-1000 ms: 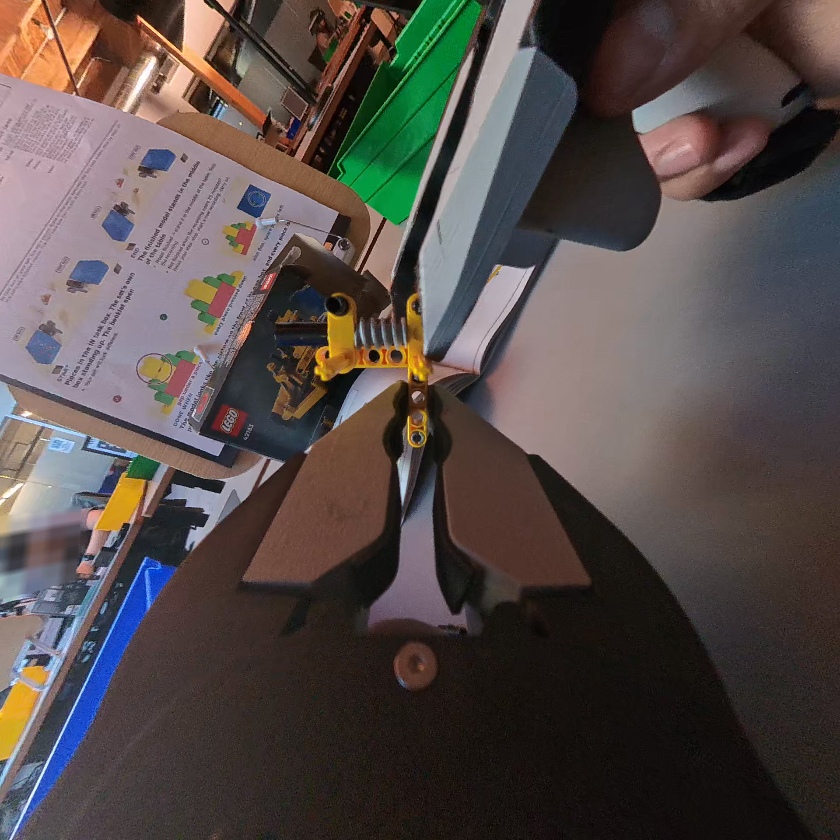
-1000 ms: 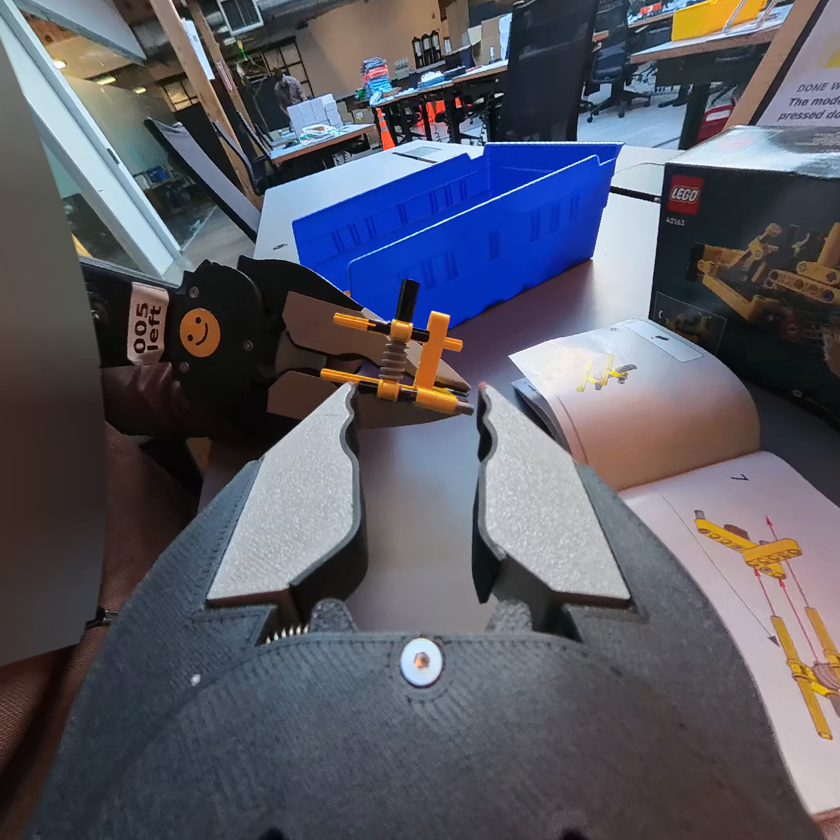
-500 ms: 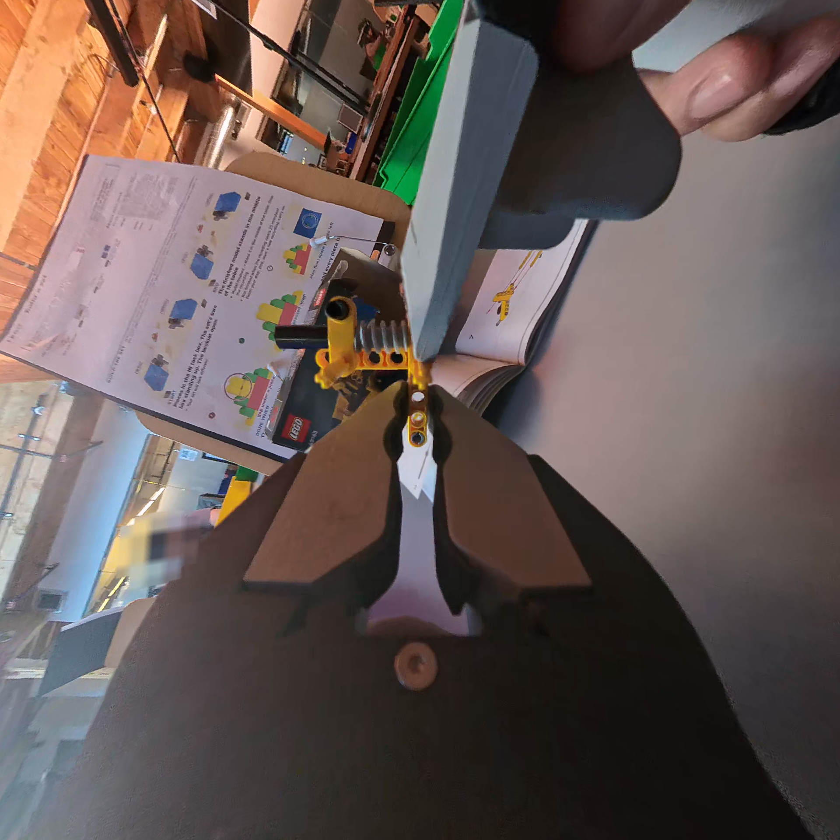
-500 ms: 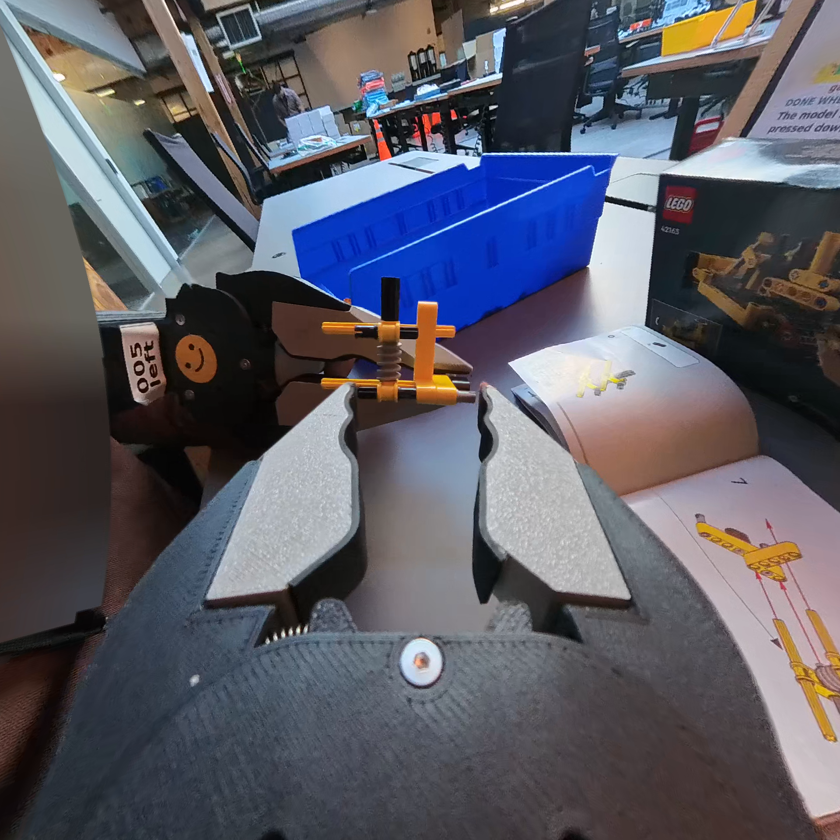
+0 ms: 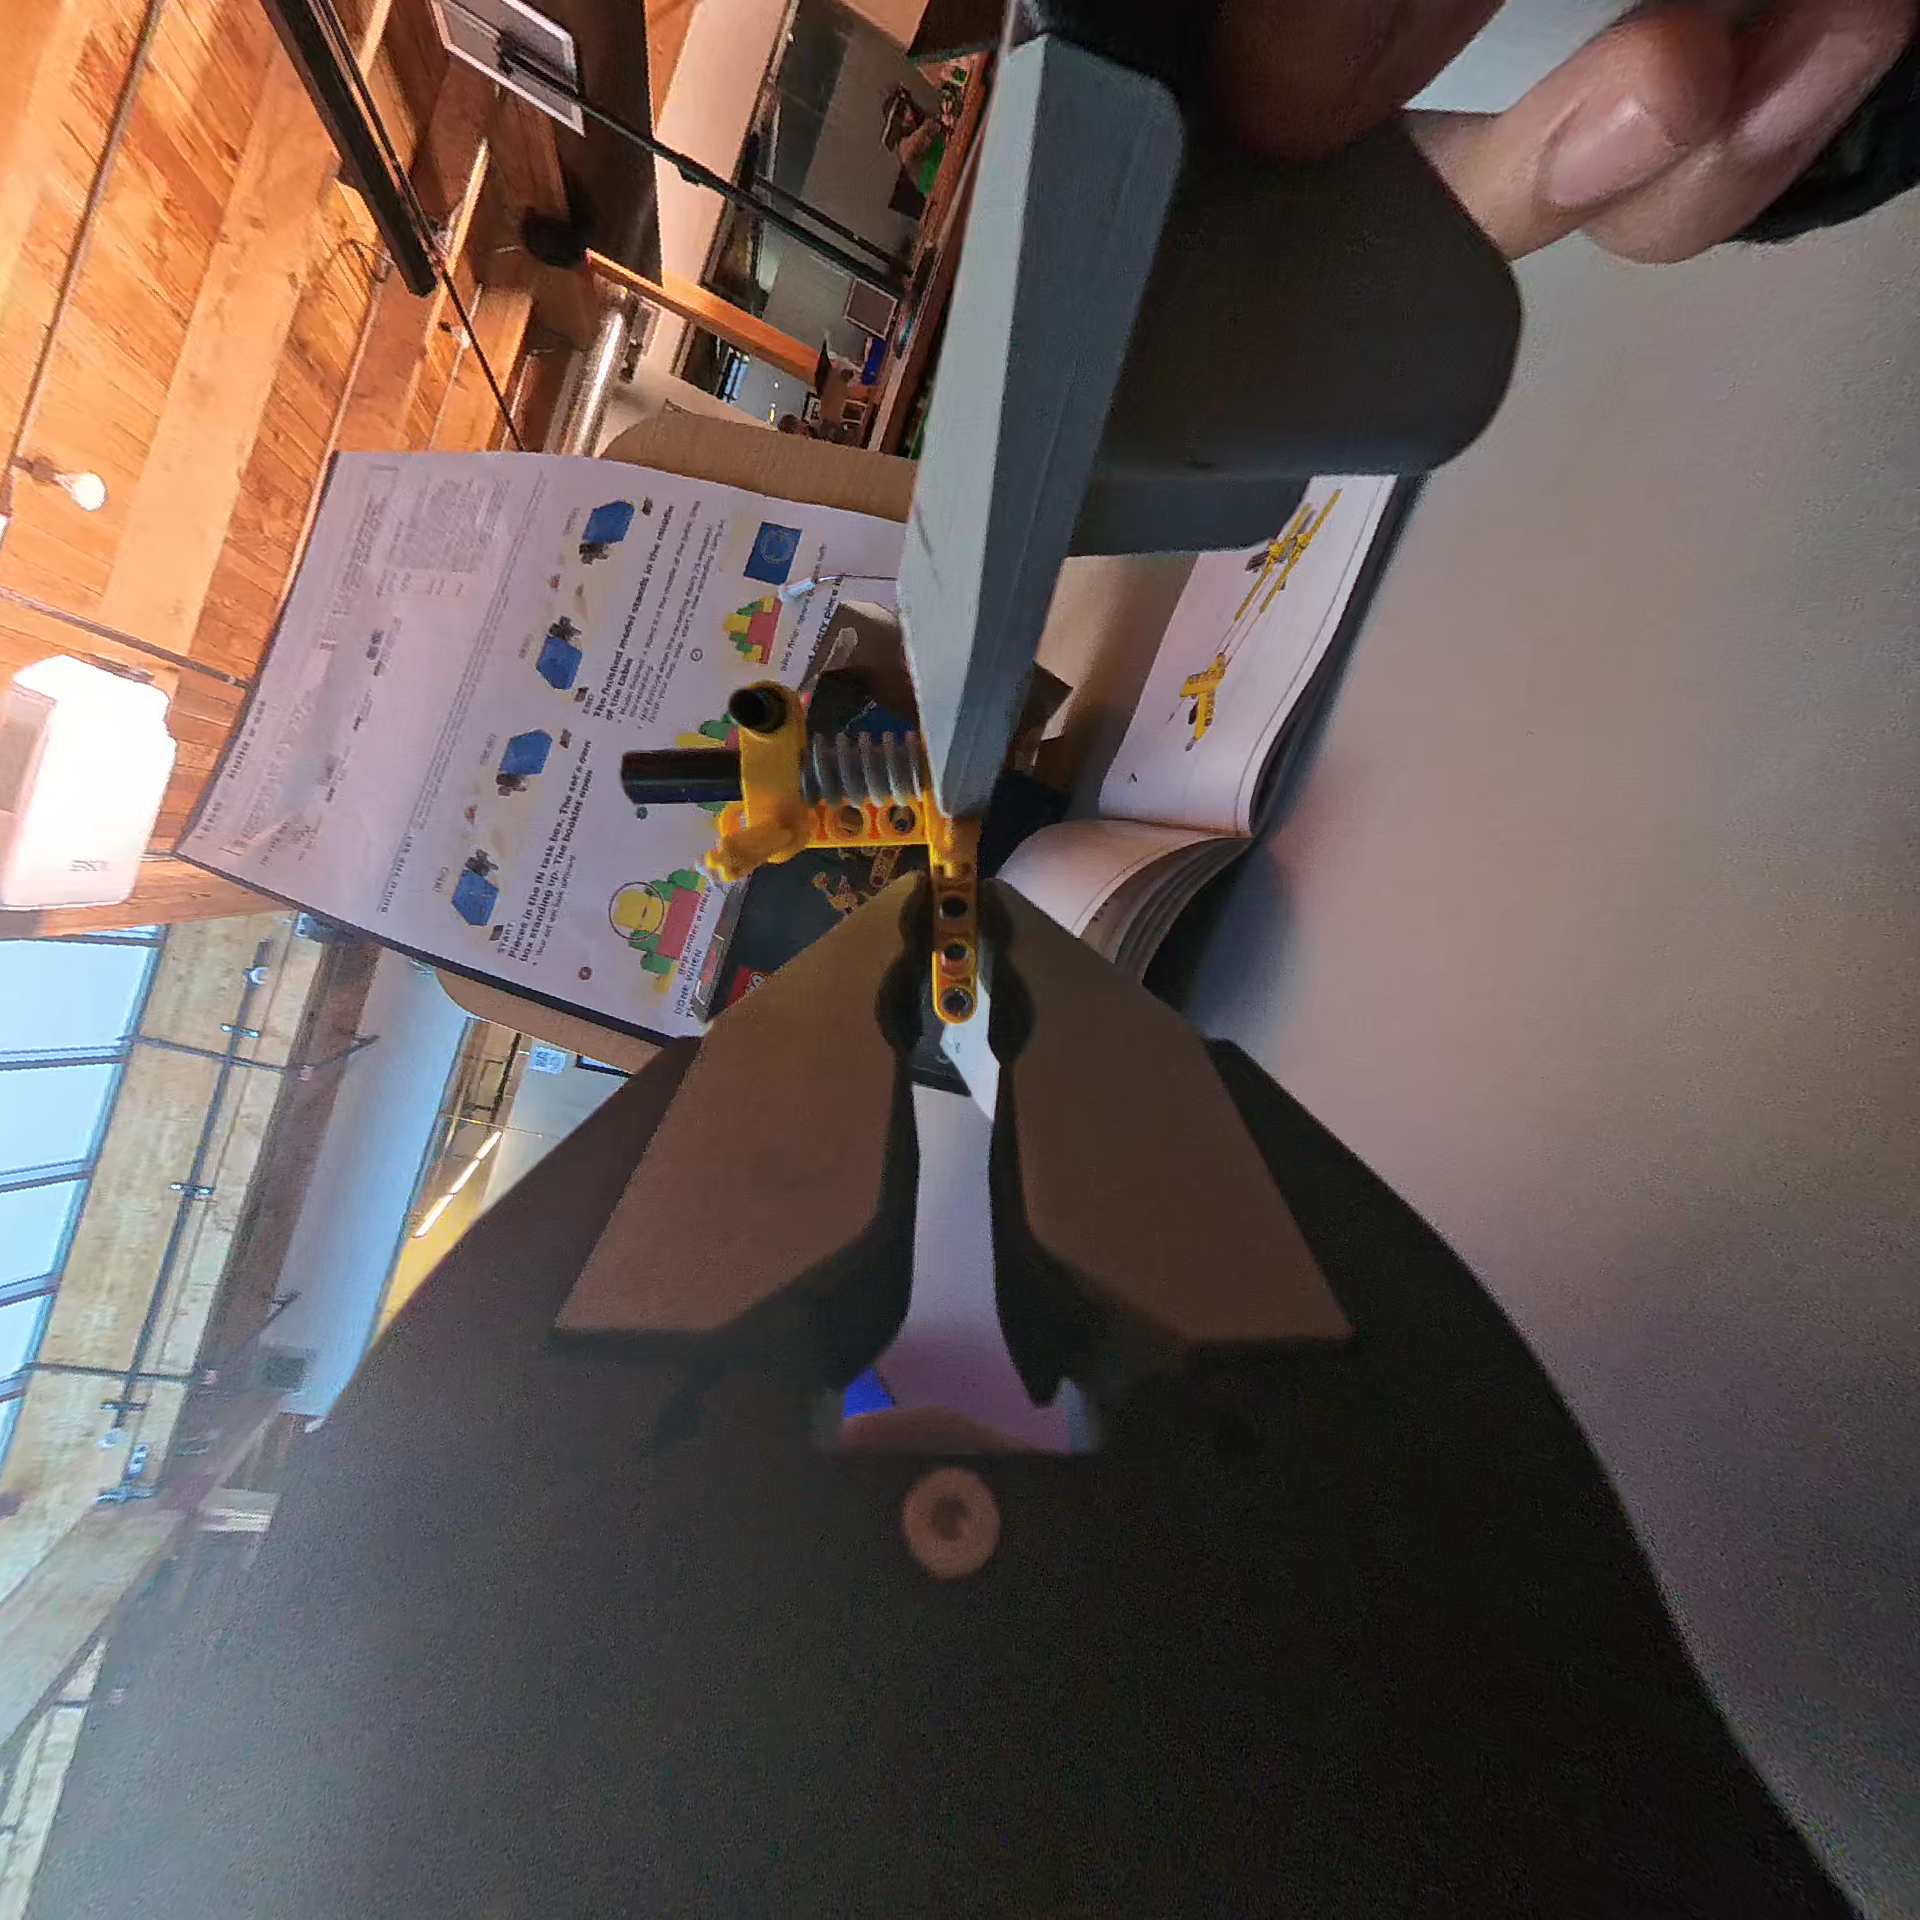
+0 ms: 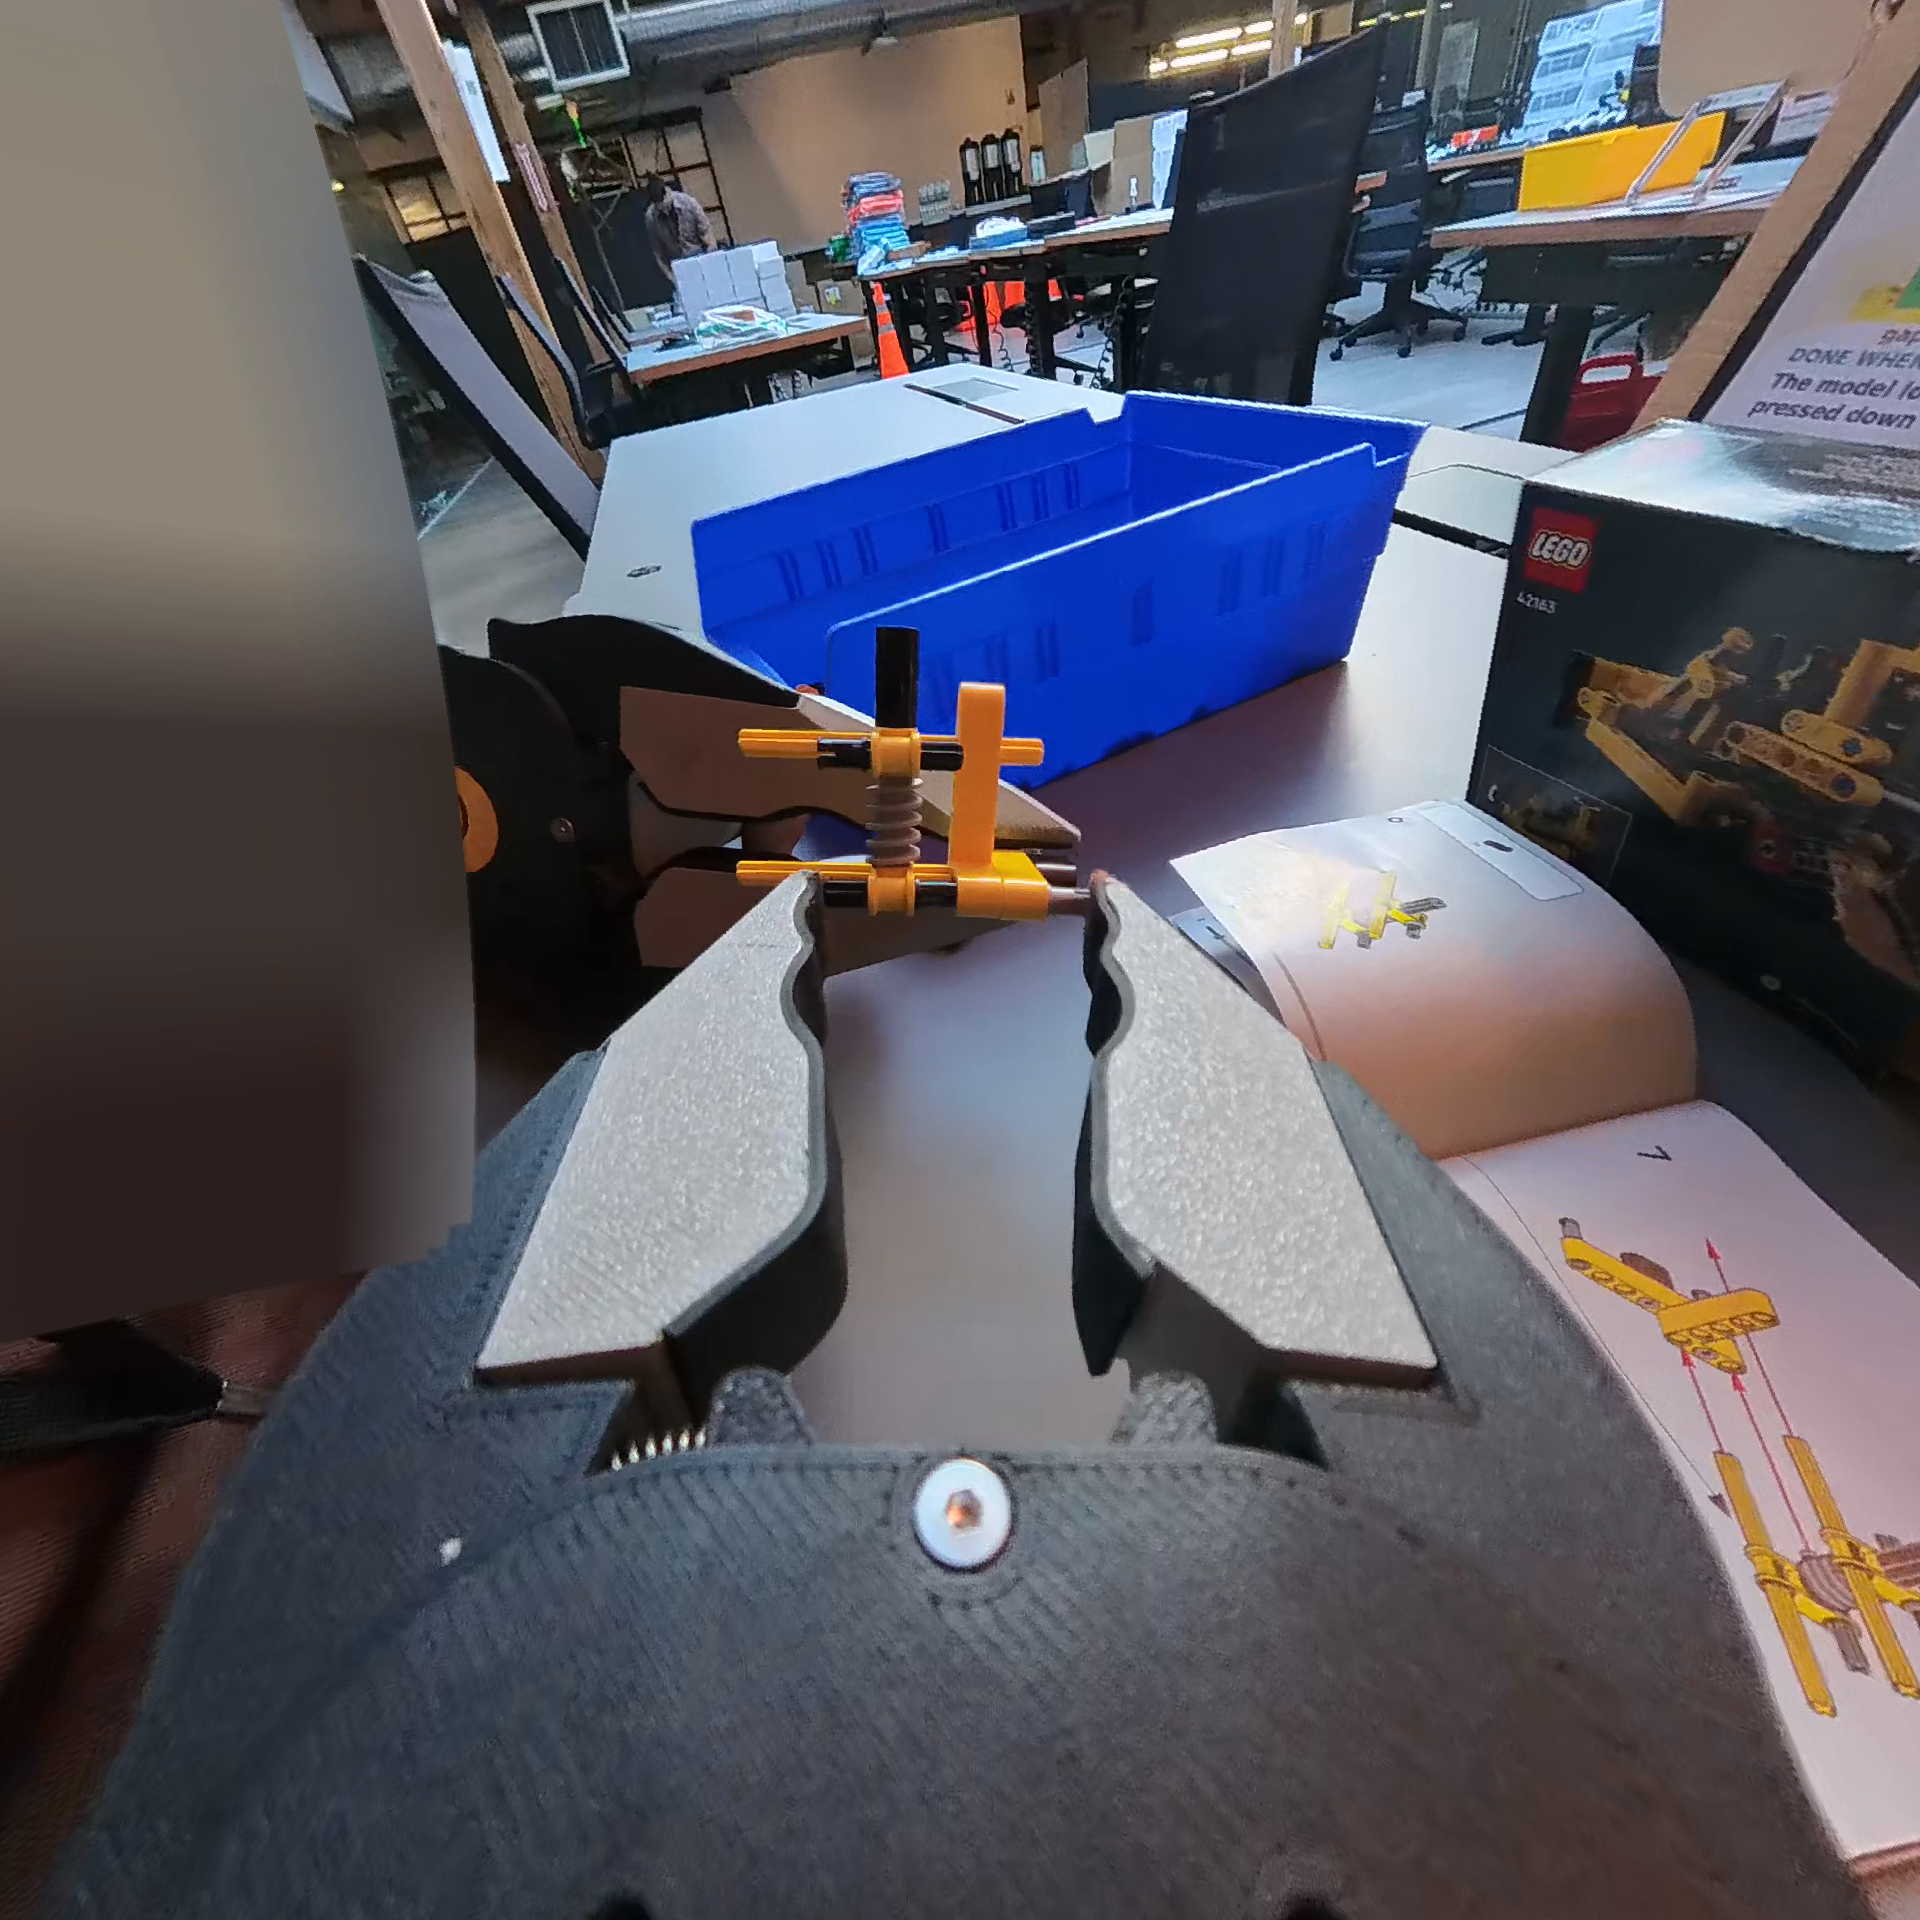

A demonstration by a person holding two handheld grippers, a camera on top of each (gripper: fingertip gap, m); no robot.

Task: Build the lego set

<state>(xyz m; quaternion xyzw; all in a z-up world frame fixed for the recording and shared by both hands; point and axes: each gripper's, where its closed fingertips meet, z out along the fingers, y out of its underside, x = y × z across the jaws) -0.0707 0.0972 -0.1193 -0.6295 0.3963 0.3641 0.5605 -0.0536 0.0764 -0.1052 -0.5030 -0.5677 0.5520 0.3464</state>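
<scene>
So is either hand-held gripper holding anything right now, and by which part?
The left hand-held gripper pinches the yellow lego assembly by its holed beam. The right hand-held gripper is open, holding nothing.

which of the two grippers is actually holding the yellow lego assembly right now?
The left gripper: its brown fingers are shut on a yellow beam of the yellow assembly. The right gripper, grey-padded, is open, its tips flanking the lower axle without clamping.
</scene>
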